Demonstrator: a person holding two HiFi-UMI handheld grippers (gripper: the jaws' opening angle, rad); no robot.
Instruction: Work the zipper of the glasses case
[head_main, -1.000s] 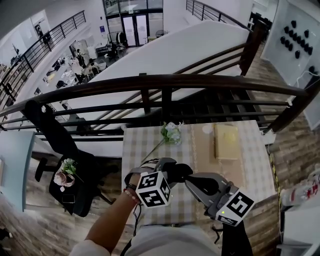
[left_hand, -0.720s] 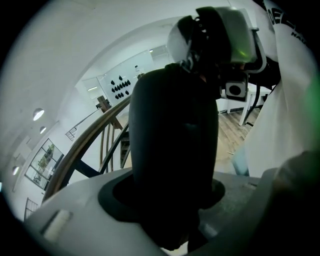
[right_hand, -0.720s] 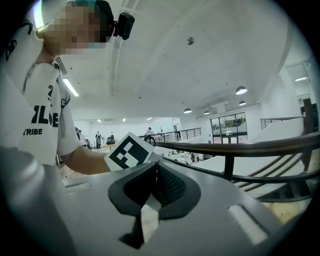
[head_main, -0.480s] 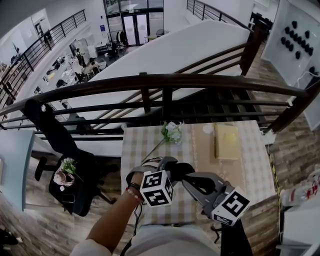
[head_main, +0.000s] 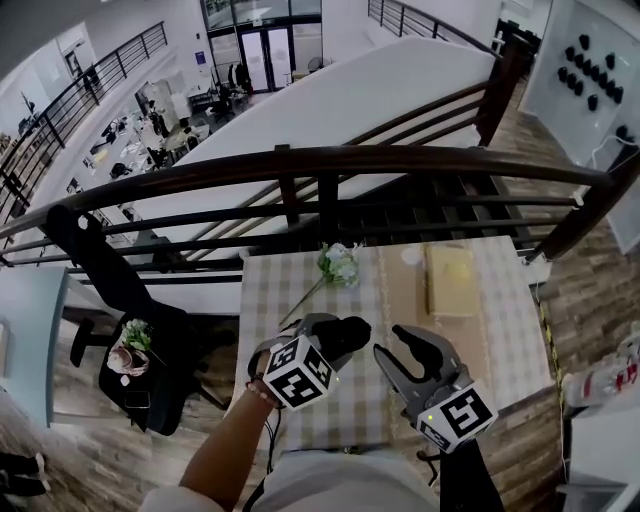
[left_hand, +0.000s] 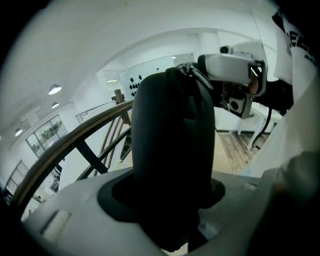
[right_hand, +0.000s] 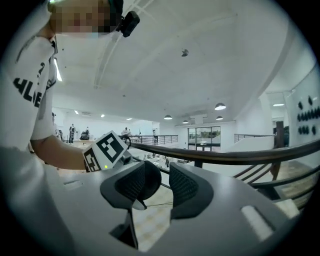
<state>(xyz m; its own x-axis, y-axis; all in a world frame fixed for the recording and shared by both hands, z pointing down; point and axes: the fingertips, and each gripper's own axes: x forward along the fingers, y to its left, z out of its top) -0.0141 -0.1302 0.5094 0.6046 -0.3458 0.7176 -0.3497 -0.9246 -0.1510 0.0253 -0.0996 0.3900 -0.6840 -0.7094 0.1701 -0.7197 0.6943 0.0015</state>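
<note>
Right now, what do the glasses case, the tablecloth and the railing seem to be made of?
Glasses case: probably soft fabric or faux leather, matte black; it creases near the top.
Tablecloth: woven cloth, matte, pale checked pattern.
Railing: likely varnished wood, dark brown with a slight sheen; painted metal is possible.

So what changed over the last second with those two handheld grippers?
The right gripper let go of the black oval glasses case: its fingers have just been opening, with nothing between them now, and it drew back to the right. The left gripper stayed clamped on the case.
</note>
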